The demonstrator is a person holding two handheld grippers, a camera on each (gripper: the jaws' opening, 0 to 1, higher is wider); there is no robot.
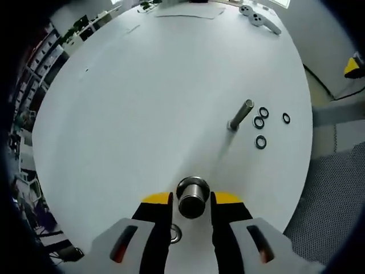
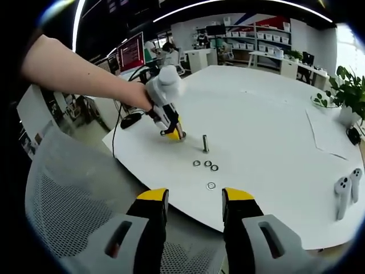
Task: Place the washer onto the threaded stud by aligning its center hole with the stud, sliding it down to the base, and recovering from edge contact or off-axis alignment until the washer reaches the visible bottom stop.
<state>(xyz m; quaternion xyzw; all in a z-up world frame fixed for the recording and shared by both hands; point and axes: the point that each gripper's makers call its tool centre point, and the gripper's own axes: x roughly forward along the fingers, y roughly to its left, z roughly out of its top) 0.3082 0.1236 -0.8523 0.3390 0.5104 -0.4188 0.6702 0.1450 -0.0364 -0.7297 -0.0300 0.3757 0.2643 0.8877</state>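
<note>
My left gripper (image 1: 192,201) is clamped on a metal cylinder (image 1: 192,196) on the white table (image 1: 142,103), my right gripper (image 2: 194,200) hangs apart off the table edge, and four washers (image 2: 207,164) lie beside the upright stud (image 2: 205,142).

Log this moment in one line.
left claw: shut on metal cylinder | right claw: open, empty | stud: upright | washers: four, loose on table beside stud

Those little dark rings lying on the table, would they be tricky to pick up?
Probably. The rings lie flat on the smooth white table, so jaws might slide over them or push them away. They look thin and stiff, likely metal, light for their size. Set on edge, one would probably roll.
</note>
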